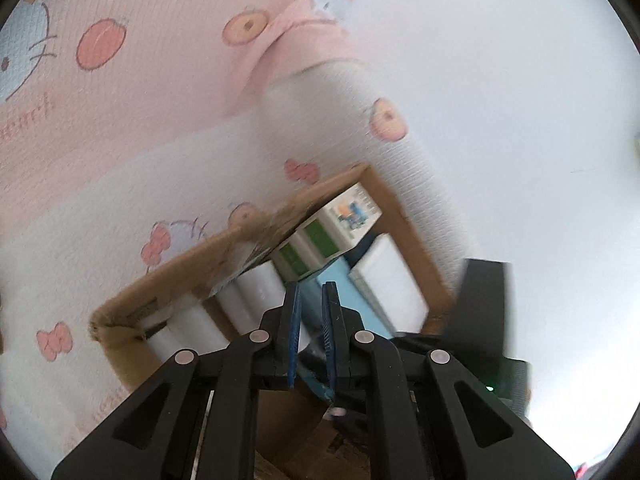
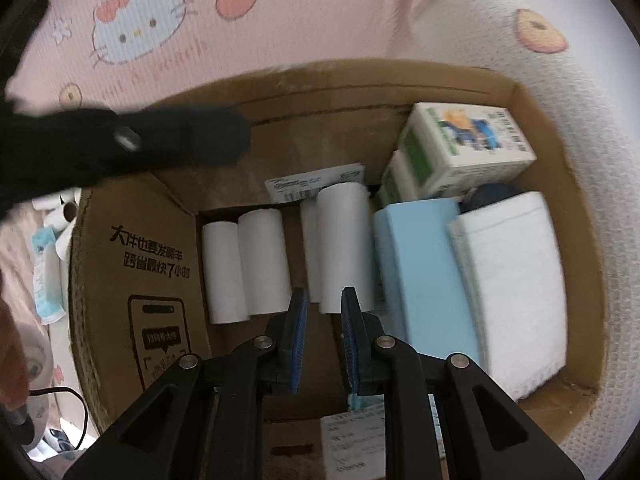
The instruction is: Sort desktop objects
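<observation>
An open cardboard box [image 2: 540, 120] holds several white paper rolls [image 2: 264, 260], a light blue box [image 2: 424, 272], a white padded pack [image 2: 516, 288], green-and-white cartons [image 2: 468, 144] and a dark blue round thing [image 2: 492, 194]. My right gripper [image 2: 326, 292] hangs over the rolls, pointing steeply down, shut with nothing between its blue pads. My left gripper [image 1: 313, 286] is shut and empty, above the box's near side, with the rolls [image 1: 260, 288] and cartons [image 1: 344, 220] beyond it. In the right wrist view the left gripper [image 2: 232, 136] is a black blur over the box's far left wall.
The box lies on a pink and white cartoon-cat blanket [image 2: 136, 28]. A printed flap [image 2: 140, 260] lies open on the left. Beyond it lie small rolls [image 2: 64, 208], a blue-white packet [image 2: 44, 276] and a black cable [image 2: 72, 396]. A white wall [image 1: 500, 80] rises behind.
</observation>
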`<state>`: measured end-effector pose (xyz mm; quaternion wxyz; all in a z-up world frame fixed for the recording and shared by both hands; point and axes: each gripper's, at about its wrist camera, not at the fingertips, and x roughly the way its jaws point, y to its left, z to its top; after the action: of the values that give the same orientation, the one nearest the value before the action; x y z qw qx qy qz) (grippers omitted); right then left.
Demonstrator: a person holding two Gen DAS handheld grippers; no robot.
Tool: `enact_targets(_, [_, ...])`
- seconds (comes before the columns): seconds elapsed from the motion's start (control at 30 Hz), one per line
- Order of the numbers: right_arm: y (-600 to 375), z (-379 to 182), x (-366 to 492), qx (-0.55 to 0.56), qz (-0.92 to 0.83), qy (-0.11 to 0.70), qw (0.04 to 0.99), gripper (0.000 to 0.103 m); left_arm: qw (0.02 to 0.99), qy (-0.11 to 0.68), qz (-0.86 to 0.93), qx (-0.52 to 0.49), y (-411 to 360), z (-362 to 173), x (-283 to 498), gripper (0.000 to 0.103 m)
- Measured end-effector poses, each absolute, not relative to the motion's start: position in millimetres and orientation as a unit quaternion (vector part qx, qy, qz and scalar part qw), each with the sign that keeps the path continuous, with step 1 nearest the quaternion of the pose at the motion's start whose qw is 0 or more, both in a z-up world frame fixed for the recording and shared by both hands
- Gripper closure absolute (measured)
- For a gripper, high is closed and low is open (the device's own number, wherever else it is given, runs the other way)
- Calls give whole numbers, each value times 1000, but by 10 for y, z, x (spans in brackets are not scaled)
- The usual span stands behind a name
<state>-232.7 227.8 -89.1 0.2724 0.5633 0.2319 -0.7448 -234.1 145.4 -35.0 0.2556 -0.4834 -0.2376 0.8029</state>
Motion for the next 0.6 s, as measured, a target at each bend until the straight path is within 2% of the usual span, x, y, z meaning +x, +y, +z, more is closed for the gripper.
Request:
enact_targets(0.2, [2040,-1073,-2309,557,-744,296,221,89,278,-211,829,-437,1173,-200,-2134,92])
enact_targets(0.6, [1949,-1237,-2383,588,-740,276,172,89,267,-237,836,-416,865,-258,-2113,89])
